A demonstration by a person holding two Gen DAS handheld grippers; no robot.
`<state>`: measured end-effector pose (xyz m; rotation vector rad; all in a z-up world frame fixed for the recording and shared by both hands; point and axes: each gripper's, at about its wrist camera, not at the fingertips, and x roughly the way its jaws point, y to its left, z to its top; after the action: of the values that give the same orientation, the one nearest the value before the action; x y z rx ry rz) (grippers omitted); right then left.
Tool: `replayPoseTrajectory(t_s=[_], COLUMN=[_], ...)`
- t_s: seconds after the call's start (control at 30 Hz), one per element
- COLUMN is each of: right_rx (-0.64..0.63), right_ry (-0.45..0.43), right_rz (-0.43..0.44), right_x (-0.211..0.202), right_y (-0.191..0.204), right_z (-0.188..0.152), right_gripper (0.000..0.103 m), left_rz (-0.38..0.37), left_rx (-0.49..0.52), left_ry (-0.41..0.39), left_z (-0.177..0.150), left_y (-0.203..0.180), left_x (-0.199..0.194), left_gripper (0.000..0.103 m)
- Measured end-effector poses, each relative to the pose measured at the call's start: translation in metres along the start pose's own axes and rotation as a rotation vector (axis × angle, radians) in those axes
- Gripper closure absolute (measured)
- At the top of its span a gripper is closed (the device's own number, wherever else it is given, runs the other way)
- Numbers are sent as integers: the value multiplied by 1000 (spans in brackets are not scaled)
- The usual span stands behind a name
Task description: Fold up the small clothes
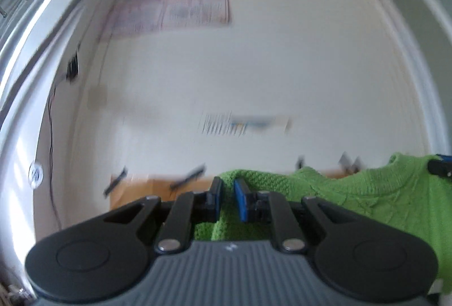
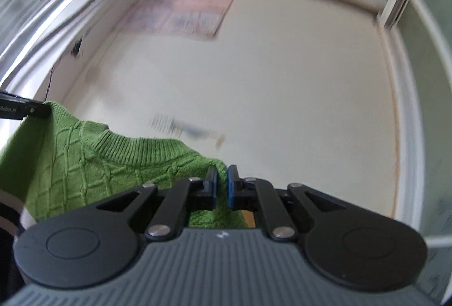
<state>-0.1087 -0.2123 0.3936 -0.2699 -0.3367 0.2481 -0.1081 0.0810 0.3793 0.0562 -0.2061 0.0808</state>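
cream wall (image 1: 254,74), pinkish poster (image 1: 180,3), cardboard box (image 1: 132,193)

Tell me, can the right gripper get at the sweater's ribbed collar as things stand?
Probably not without letting go: the right gripper looks shut on one shoulder of the green sweater, and the left gripper pinches the other. The ribbed collar hangs free between them, unobstructed, but both grippers are occupied.

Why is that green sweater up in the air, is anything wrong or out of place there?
Nothing looks damaged or spilled. The green sweater is simply held up by its two shoulders: the left gripper pinches one corner, the right gripper the other, so the neckline sags between them. Both views are motion-blurred, so finer details cannot be judged.
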Motion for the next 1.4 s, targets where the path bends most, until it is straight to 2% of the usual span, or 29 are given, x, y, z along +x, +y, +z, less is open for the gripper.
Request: replayPoseTrajectory(t_s=[0.07, 0.17, 0.2, 0.23, 0.27, 0.3, 0.33, 0.37, 0.4, 0.47, 0.5, 0.53, 0.63, 0.7, 0.77, 0.83, 0.87, 0.9, 0.93, 0.97, 1.0, 1.07, 1.13, 1.2, 1.27, 1.3, 1.33, 1.37, 1.4], right_rx=[17, 17, 13, 2, -18, -43, -54, -42, 1, 59, 71, 85, 141, 178, 190, 203, 208, 224, 255, 235, 198, 123, 15, -213, -336, -297, -206, -97, -6], right_ry=[73, 203, 248, 300, 367, 439, 517, 587, 652, 685, 685, 691, 763, 845, 901, 949, 971, 970, 958, 956, 944, 894, 850, 806, 856, 897, 905, 885, 866], right_rz=[26, 42, 36, 23, 18, -1, -24, -13, 32, 107, 142, 174, 226, 264, 282, 308, 316, 319, 318, 285, 240, 150, 7, -211, -431, -496, -509, -494, -456], right_x=[24, 75, 94, 113, 131, 147, 155, 155, 148, 118, 97, 79, 34, 14, -4, -10, -13, -24, -29, -31, -30, -30, -26, -17, -6, -4, -7, -14, -21], right_y=[4, 26, 37, 49, 62, 74, 83, 88, 87, 80, 77, 72, 55, 49, 51, 58, 61, 66, 67, 68, 69, 61, 37, 9, -24, -43, -56, -64, -66], right_z=[-31, -101, -129, -160, -193, -224, -256, -278, -297, -317, -324, -330, -344, -354, -364, -372, -375, -373, -373, -367, -363, -352, -344, -351, -368, -369, -364, -356, -348], right_gripper=[93, 93, 91, 88, 73, 63, 63, 65, 65, 65, 63, 62, 53, 40, 32, 30, 37, 61, 78, 96, 98, 98, 98, 99, 97, 94, 94, 93, 84], left_rz=[35, 111, 133, 148, 157, 155, 127, 90, 59, 55, 47, 41, 51, 10, 4, 9, 9, 11, 14, 17, 20, 20, 26, 29, 30, 30, 27, 25, 22], left_rx=[16, 57, 88, 142, 177, 185, 140, 91, 44, 17, 5, -14, -120, -182, -184, -184, -191, -203, -214, -226, -240, -253, -247, -249, -256, -258, -261, -264, -267], left_ry=[88, 256, 306, 391, 488, 616, 705, 736, 735, 703, 695, 697, 746, 785, 784, 770, 765, 766, 772, 778, 778, 756, 741, 741, 751, 754, 756, 759, 763], left_z=[-27, -100, -129, -164, -196, -228, -253, -267, -280, -293, -298, -303, -314, -322, -323, -323, -322, -323, -326, -327, -325, -324, -325, -325, -327, -328, -330, -331, -332], left_y=[-4, -19, -25, -32, -34, -33, -25, -16, -4, 15, 26, 37, 69, 79, 78, 74, 73, 72, 72, 71, 72, 73, 76, 79, 80, 80, 80, 79, 78], left_x=[30, 95, 114, 134, 143, 153, 152, 144, 127, 91, 70, 50, 5, -22, -43, -56, -60, -63, -60, -58, -59, -63, -64, -66, -68, -69, -70, -70, -71], left_gripper=[92, 86, 77, 70, 71, 82, 92, 92, 89, 87, 83, 74, 59, 55, 48, 36, 34, 34, 34, 35, 35, 35, 34, 34, 34, 33, 31, 30, 28])
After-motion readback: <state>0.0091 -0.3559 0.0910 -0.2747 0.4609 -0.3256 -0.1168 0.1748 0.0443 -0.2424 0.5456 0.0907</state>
